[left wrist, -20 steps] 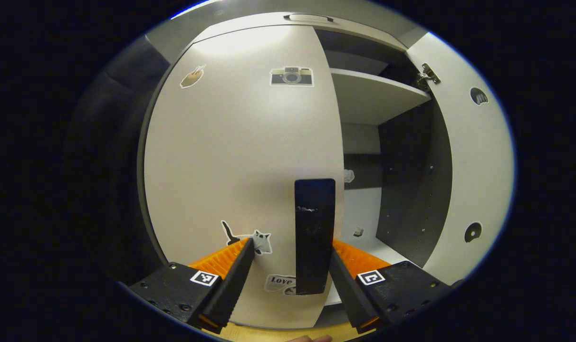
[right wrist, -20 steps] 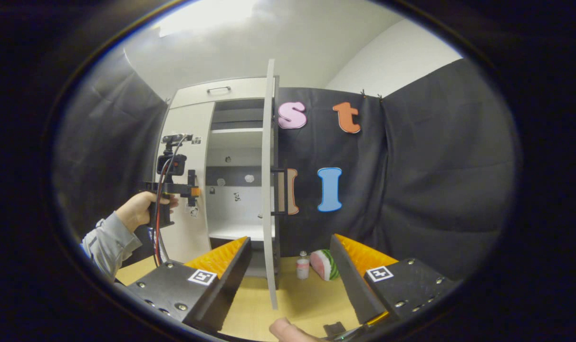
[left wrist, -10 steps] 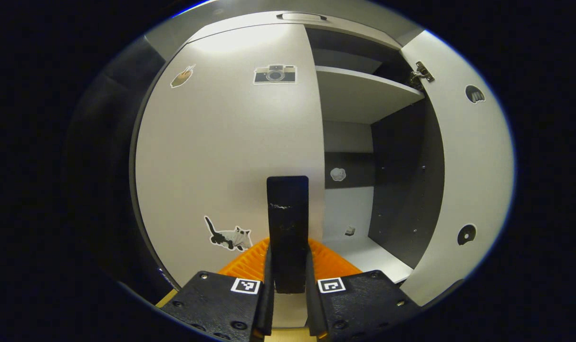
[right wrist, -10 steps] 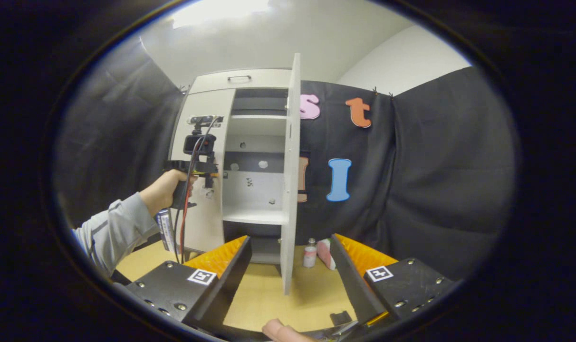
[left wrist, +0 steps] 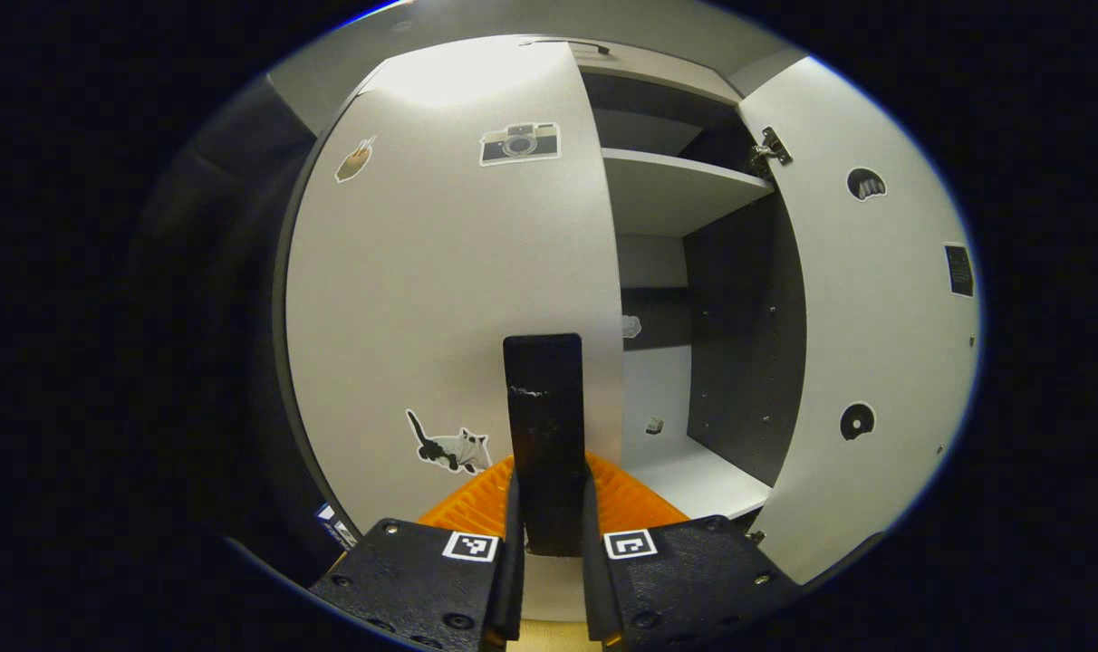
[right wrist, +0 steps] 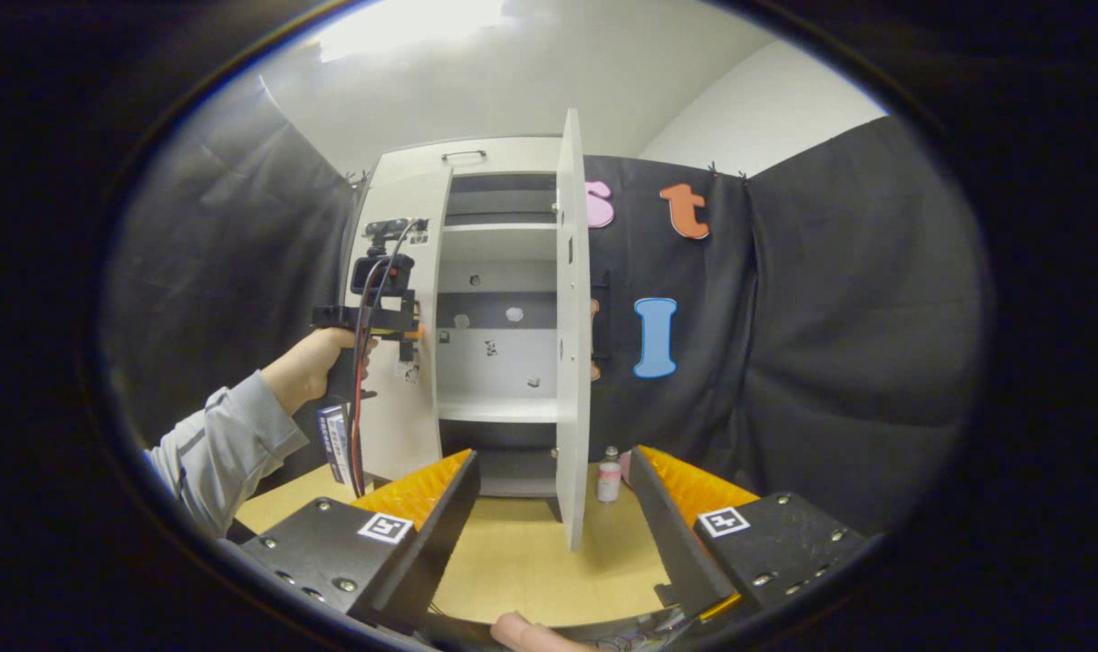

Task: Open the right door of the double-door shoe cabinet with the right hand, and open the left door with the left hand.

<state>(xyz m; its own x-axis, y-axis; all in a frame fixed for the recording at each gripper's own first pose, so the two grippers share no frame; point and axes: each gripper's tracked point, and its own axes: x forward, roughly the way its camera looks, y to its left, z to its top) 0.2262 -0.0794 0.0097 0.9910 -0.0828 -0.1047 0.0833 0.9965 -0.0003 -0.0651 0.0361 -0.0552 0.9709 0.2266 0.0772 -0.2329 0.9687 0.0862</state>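
In the left gripper view, the left tool (left wrist: pixel 549 580) sits at the bottom centre with its fingers pressed on either side of the black handle (left wrist: pixel 544 435) of the left door (left wrist: pixel 449 290). That door fills the middle and left of the frame and looks close to the cabinet front, at most slightly ajar; I cannot tell which. A cat sticker (left wrist: pixel 447 447) lies just left of the handle and a camera sticker (left wrist: pixel 519 143) sits near the door's top. On the right of the frame the right door (left wrist: pixel 875 317) stands swung wide, baring the upper shelf (left wrist: pixel 676 186) and the dark inner wall.

In the right gripper view, the right tool (right wrist: pixel 553 507) at the bottom of the frame is spread wide with nothing between its fingers, well apart from the cabinet. At centre the right door (right wrist: pixel 572 344) stands edge-on, fully out from the shoe cabinet (right wrist: pixel 490 299). At centre left a hand (right wrist: pixel 318 358) holds the left tool (right wrist: pixel 404 330) against the left door (right wrist: pixel 409 362). A small bottle (right wrist: pixel 609 474) stands on the bench (right wrist: pixel 513 561) beside the open door.

Judging by this, the right door's half is done; the left door is gripped but not yet pulled open.
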